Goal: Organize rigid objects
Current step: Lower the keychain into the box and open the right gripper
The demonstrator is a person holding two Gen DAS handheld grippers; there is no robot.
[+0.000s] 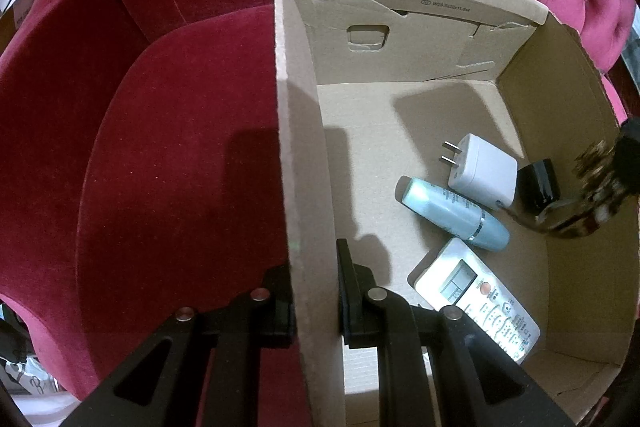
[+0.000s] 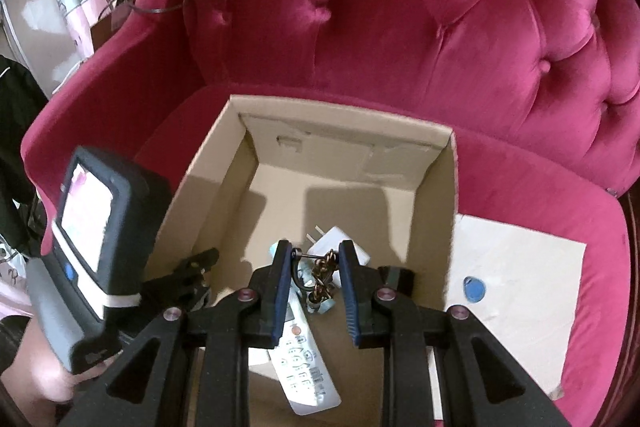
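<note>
A cardboard box (image 2: 436, 187) sits open on the seat of a crimson tufted armchair (image 2: 400, 27); its left wall (image 1: 304, 187) stands upright. The left gripper (image 1: 314, 287) is clamped on that wall, one finger outside and one inside, pads pressed to the cardboard. The right gripper (image 2: 314, 259) hangs over the box interior, its blue-edged fingers (image 2: 280, 291) closed on a tortoiseshell chain piece (image 2: 322, 275) with a dark loop; in the left wrist view the same piece (image 1: 580, 203) shows blurred at the right wall, above the floor of the box.

Contents on the box floor, grouped near the right side: a white plug adapter (image 1: 480, 171), prongs pointing left; a pale blue bottle (image 1: 456, 213) lying on its side, just beside the adapter; a white remote control (image 1: 476, 299) nearest, screen upward; a small black block (image 1: 538, 183) against the right wall.

Outside the box, to the right, a pale board (image 2: 520, 287) lies on the seat; a blue key fob (image 2: 474, 289) rests on it, well apart from the box contents.
</note>
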